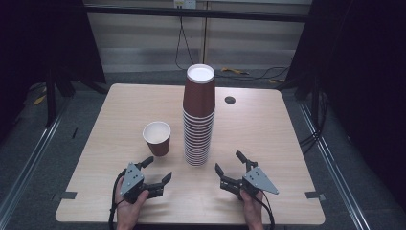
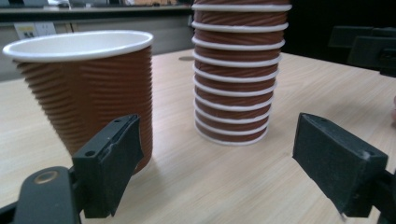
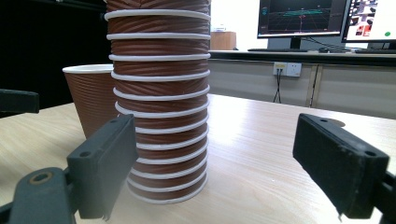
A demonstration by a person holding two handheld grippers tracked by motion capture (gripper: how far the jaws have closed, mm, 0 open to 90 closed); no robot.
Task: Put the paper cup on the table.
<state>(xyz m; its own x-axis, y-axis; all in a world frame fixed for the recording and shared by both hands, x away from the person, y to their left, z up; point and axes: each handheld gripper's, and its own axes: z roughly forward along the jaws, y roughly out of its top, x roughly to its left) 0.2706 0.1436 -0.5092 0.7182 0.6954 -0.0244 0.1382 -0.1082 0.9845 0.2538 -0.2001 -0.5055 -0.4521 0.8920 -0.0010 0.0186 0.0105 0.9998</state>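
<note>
A tall stack of brown ribbed paper cups [image 1: 198, 115] stands upside down at the table's middle. To its left a single brown cup [image 1: 157, 136] stands upright with its white inside showing. My left gripper [image 1: 158, 168] is held low near the front edge, just short of the single cup, open with nothing between its jaws. In the left gripper view the single cup [image 2: 88, 88] is close ahead on the left and the stack [image 2: 236, 70] stands farther off between the jaws. My right gripper [image 1: 228, 161] is open and empty, right of the stack's base [image 3: 159, 93].
The light wooden table [image 1: 268, 129] has a small dark round hole [image 1: 230, 100] behind the stack on the right. Dark frame posts and curtains flank the table. Cables lie on the floor behind it. Monitors [image 3: 299, 18] stand on a desk far off.
</note>
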